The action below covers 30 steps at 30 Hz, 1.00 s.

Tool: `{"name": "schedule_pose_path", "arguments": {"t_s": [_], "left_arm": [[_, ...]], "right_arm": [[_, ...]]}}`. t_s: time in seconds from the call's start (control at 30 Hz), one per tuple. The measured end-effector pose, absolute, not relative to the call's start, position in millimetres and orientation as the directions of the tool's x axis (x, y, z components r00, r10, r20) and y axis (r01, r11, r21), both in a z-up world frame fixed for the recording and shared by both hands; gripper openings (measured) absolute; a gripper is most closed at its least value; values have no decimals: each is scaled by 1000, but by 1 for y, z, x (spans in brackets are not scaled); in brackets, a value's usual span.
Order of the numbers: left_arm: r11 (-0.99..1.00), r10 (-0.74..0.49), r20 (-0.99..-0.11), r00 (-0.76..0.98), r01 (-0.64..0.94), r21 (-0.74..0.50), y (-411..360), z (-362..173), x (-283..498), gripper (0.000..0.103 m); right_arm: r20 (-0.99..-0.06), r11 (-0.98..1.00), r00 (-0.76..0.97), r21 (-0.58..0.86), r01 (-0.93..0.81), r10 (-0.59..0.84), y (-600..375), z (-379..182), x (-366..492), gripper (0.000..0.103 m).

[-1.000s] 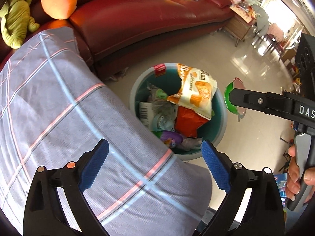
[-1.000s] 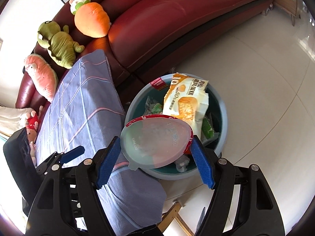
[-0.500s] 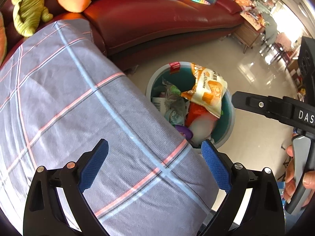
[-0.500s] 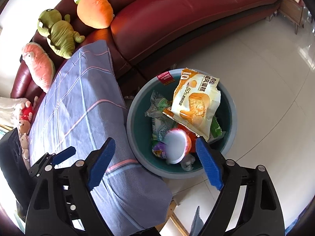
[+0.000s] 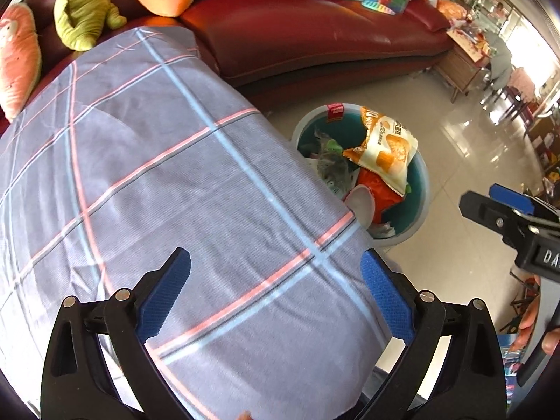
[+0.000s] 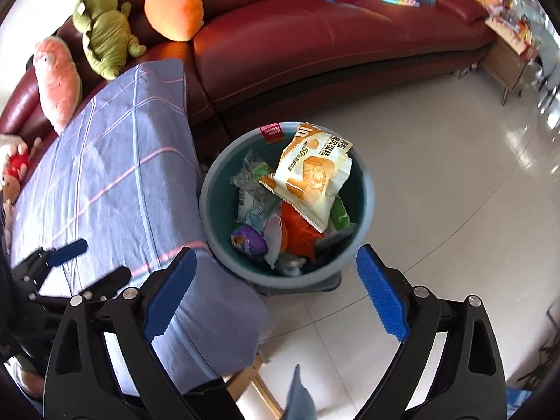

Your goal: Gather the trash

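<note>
One bin [image 6: 285, 206] mid-frame, wrappers piled inside, right gripper [image 6: 276, 292] jaws opening, empty, left gripper [image 5: 276, 295] spread wide, empty, three plush toys seen upper left.

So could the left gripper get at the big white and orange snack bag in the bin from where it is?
Probably not directly. The left gripper, open and empty, hangs over the checked cloth, whose edge lies between it and the bin. The snack bag itself lies uncovered on top.

Left gripper [image 5: 274, 292]: black plastic frame, two fingers faced with ribbed blue pads [image 5: 164, 294], round silver screws at the finger pivots. Right gripper [image 6: 276, 294]: identical build; its black body carries partial white lettering "DA" in the left wrist view.
</note>
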<state>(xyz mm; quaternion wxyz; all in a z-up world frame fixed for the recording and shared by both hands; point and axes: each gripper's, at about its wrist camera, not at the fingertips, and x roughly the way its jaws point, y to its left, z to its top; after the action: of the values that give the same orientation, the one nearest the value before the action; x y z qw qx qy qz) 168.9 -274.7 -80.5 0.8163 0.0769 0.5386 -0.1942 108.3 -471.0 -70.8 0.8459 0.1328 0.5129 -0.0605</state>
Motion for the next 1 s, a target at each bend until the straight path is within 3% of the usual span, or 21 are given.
{"name": "schedule_pose_path", "arguments": {"t_s": [0.1,0.17,1.0], "left_arm": [[918,-224,-907,357,390,-74,-265,-75,162,99],[921,-221,-905,364,382,-71,-258,-72,157,99],[946,-210,-858,469,319,-57,-209,-25,107,99]], "right_arm": [[-884,960,466,157,234,31,-466,-68,99,90],[-886,960,464,144,240,17,-463,-65,94,96],[-865,973,502,109,203,-8,-426,-37,44,96]]}}
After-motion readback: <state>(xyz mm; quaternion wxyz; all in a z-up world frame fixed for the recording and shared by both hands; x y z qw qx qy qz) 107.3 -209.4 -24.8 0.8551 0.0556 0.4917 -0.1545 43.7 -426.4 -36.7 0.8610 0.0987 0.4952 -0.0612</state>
